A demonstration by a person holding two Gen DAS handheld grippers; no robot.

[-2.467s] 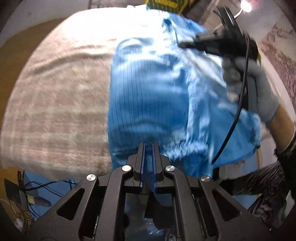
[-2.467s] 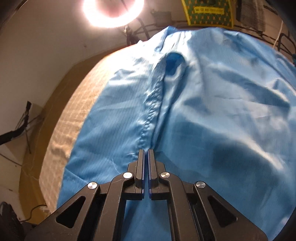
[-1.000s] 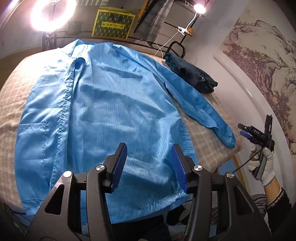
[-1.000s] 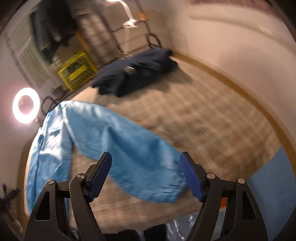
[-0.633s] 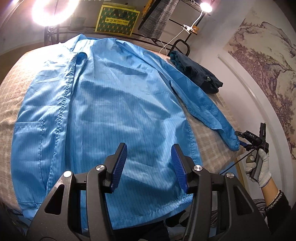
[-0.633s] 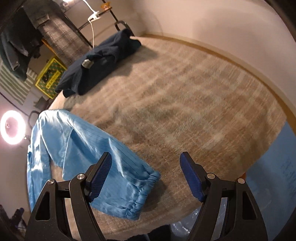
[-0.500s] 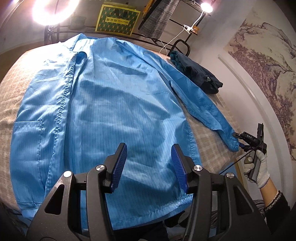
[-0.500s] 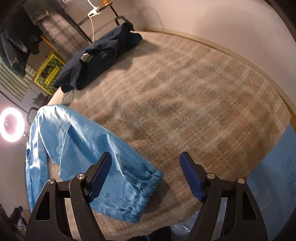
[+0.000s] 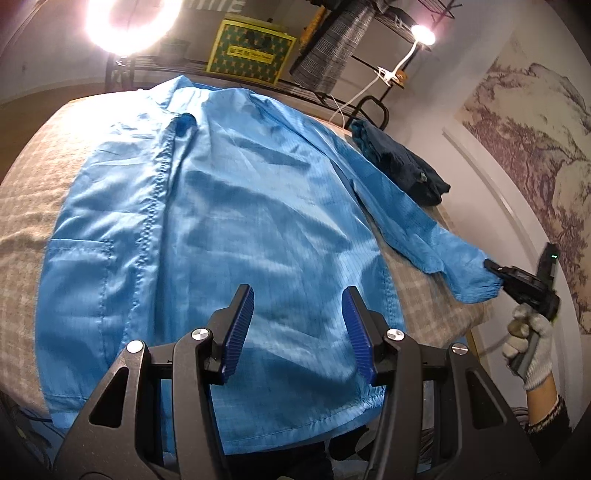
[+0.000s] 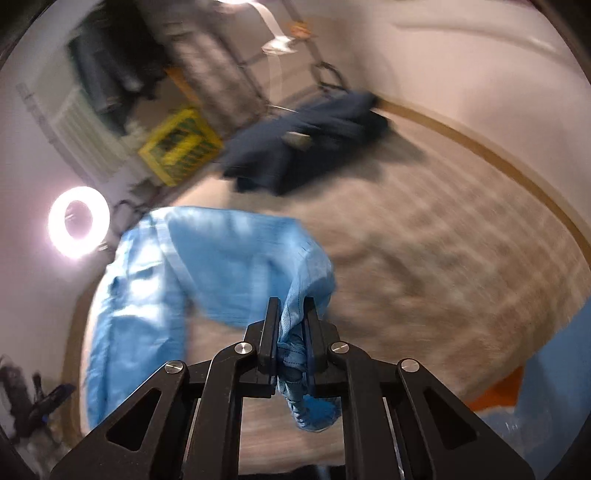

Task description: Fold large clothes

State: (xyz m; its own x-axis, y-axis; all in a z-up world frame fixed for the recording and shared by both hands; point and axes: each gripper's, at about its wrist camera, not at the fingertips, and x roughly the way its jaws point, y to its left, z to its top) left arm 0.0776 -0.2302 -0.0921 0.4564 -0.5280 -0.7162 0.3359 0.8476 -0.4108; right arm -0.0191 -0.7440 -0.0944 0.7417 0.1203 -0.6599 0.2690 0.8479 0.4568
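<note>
A large blue jacket [image 9: 221,229] lies spread flat, front up, on a bed with a beige checked cover [image 9: 33,192]. Its right sleeve [image 9: 424,236] stretches toward the bed's right edge. My left gripper [image 9: 299,325] is open and empty, held above the jacket's lower hem. My right gripper [image 10: 291,325] is shut on the sleeve cuff [image 10: 291,343] and lifts it off the bed; it also shows in the left wrist view [image 9: 496,275] at the cuff. The sleeve [image 10: 236,266] trails back to the jacket body [image 10: 125,317].
A folded dark navy garment [image 9: 402,173] lies on the bed's far right corner, also in the right wrist view [image 10: 303,144]. A ring light [image 9: 129,22], a yellow box [image 9: 251,55] and a metal rack stand behind the bed. A wall runs along the right.
My right gripper has closed on the sleeve cuff and raised it off the bed. My left gripper has stayed open above the hem, having let go of the jacket earlier.
</note>
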